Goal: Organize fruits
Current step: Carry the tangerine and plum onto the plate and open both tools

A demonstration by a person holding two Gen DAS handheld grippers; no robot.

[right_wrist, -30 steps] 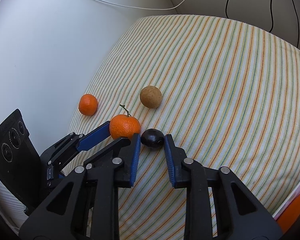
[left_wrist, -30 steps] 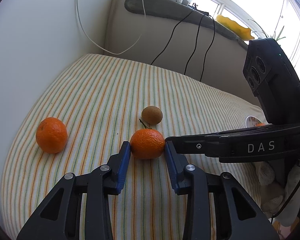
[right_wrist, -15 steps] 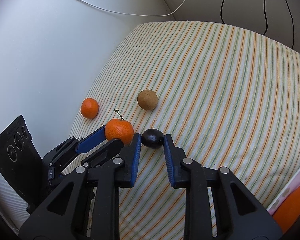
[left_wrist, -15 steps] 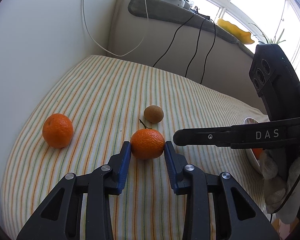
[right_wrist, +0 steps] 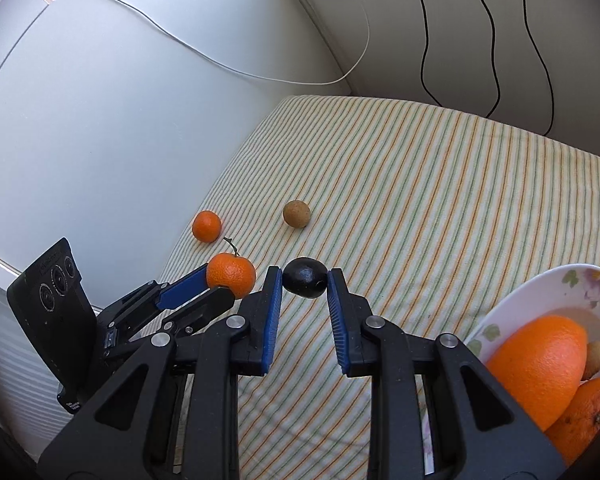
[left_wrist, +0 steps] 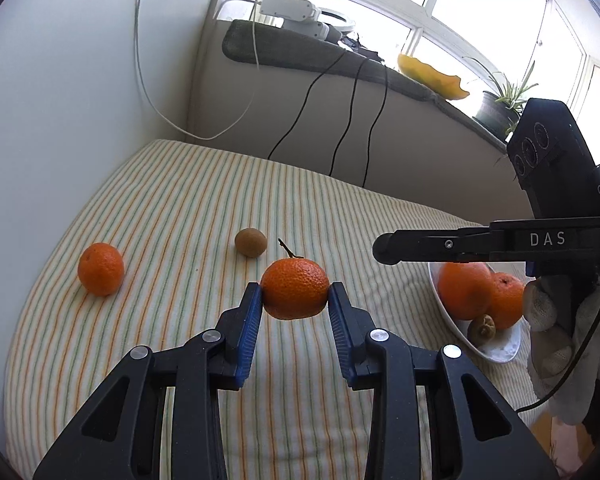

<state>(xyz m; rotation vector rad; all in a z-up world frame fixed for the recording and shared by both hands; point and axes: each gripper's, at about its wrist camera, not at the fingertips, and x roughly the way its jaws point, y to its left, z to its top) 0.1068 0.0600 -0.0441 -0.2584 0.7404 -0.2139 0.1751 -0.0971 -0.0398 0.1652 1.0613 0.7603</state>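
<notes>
We find the left gripper [left_wrist: 295, 300] clamped on a stemmed mandarin [left_wrist: 295, 294], held clear of the striped cloth [left_wrist: 180, 216]. The right gripper [right_wrist: 304, 286] grips a dark fruit [right_wrist: 305, 283]. A second mandarin [left_wrist: 101, 268] and a brown fruit [left_wrist: 251, 242] lie on the cloth; the bowl [left_wrist: 500, 350] holds oranges [left_wrist: 466, 290].

Home: striped bedding [left_wrist: 204, 200], windowsill plant [left_wrist: 504, 96].

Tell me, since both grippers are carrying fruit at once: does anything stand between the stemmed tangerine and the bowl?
Possibly the right gripper: in the left wrist view its finger stretches across just above the bowl, between it and the tangerine in the left gripper. The striped cloth between them lies bare.
</notes>
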